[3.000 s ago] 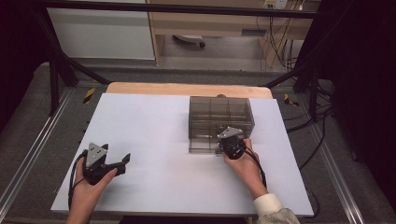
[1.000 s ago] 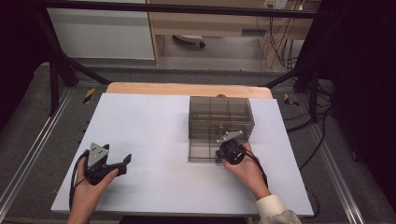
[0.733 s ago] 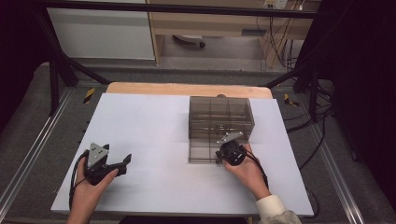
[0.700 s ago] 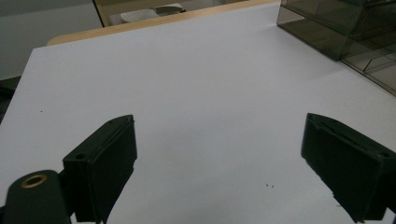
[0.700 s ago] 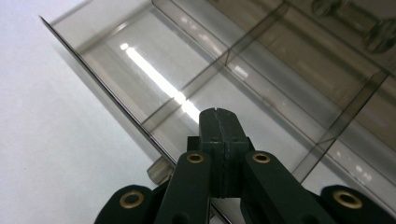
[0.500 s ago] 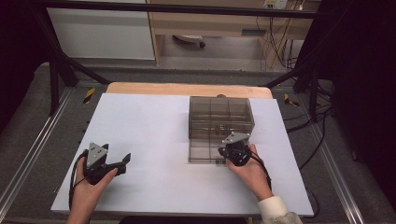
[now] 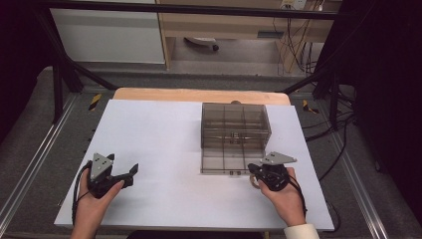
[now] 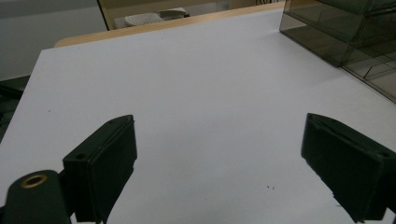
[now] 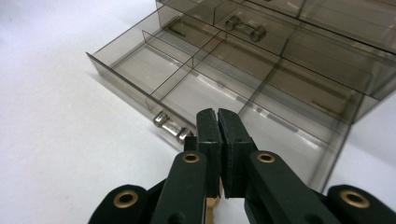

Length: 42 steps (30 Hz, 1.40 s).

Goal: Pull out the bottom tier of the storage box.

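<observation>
Drawer [image 9: 219, 88] of the smoky clear cabinet [image 7: 235, 124] stands pulled out toward us, its divided compartments bare, its small metal knob [image 9: 172, 127] facing our side. We hold the right gripper [image 9: 217, 122] just in front of that drawer, a little to one side of the knob, its jaws clenched together with nothing between them and clear of the knob. Our left gripper [image 7: 130, 172] rests on the white table [image 7: 159, 134] well to the left of the drawer, jaws spread wide and holding nothing.
</observation>
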Each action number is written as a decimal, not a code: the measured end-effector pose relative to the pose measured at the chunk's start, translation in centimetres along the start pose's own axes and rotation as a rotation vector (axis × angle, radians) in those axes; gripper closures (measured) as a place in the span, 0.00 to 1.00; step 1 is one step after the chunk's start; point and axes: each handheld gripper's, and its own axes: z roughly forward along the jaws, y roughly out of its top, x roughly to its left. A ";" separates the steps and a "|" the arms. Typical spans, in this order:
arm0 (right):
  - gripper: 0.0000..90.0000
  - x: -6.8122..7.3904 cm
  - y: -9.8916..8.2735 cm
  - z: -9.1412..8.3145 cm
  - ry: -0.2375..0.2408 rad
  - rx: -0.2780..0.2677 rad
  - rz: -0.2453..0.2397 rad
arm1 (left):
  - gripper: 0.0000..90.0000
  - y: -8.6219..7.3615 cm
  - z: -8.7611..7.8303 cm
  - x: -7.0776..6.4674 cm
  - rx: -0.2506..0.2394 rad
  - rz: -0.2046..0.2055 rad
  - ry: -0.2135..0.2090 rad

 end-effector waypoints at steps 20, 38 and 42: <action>0.34 -0.4 -2.7 -2.3 -0.079 -0.017 0.080 | 0.11 -0.2 0.1 0.3 0.009 -0.023 0.003; 0.07 -0.7 -4.4 -3.4 -0.123 0.023 0.177 | 0.08 -0.2 0.2 0.8 -0.003 -0.072 -0.001; 0.09 -0.6 -4.3 -3.3 -0.120 0.027 0.174 | 0.08 -0.3 0.1 0.7 -0.002 -0.078 0.002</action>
